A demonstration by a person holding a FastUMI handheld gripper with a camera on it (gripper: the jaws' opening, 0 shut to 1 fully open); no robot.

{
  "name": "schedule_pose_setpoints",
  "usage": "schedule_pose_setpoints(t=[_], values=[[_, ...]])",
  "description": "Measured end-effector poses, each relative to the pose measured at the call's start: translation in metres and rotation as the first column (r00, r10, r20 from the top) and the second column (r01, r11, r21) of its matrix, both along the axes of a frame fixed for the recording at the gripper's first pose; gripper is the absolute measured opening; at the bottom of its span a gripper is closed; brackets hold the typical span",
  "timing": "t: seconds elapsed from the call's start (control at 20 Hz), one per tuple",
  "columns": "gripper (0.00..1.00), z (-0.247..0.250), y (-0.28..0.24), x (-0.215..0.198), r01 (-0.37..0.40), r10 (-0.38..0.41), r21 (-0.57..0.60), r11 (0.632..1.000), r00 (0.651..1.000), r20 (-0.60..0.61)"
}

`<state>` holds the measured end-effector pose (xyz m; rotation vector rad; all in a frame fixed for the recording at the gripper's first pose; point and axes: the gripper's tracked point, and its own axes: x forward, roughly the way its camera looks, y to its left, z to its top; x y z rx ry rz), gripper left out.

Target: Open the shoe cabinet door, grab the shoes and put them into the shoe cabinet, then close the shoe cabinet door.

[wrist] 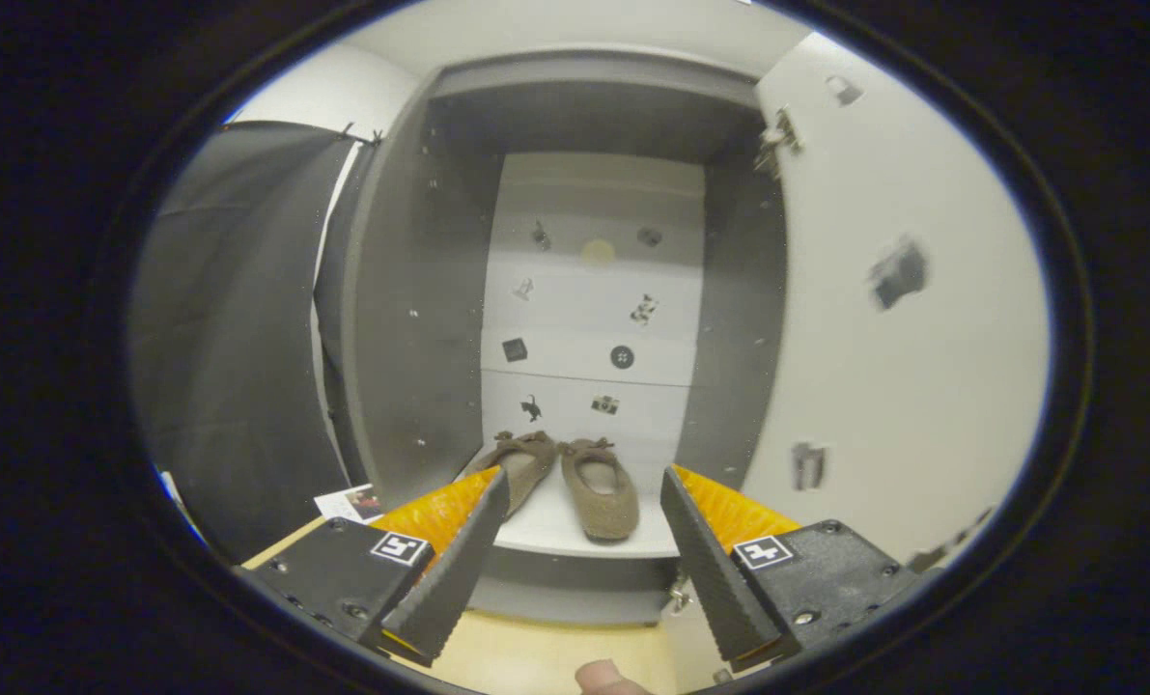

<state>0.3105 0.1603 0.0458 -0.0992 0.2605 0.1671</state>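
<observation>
Brown, suede-looking shoes (575, 483) sat side by side on the pale bottom shelf (555, 526) of the shoe cabinet (420, 338), low in the middle of the frame, toes toward the back panel. The tongs (575, 555) were spread wide and held nothing, their fingers flanking the pair from in front without touching it. At the right of the frame the cabinet door (883, 338) stood swung open. The shoes looked light, soft and floppy, easy to crush; the stiffer heel rim seemed the best place to pinch. With the pair already inside, closing the door appeared to be what remained.
</observation>
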Motion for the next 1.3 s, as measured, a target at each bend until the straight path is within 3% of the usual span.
schedule_pose_setpoints(t=[0.25, 0.5, 0.8, 1.0, 1.3], values=[[1.0, 0.065, -0.01, -0.096, -0.098, 0.095, 0.041, 0.994, 0.993, 0.077], [1.0, 0.118, -0.066, -0.166, -0.063, 0.065, -0.015, 0.998, 0.979, 0.194], [1.0, 0.16, -0.166, -0.232, 0.033, -0.027, -0.014, 0.999, 0.948, 0.318], [1.0, 0.152, -0.221, -0.258, 0.091, -0.073, -0.037, 0.995, 0.94, 0.334], [1.0, 0.095, -0.279, -0.239, 0.16, -0.145, -0.051, 0.986, 0.964, 0.222]])
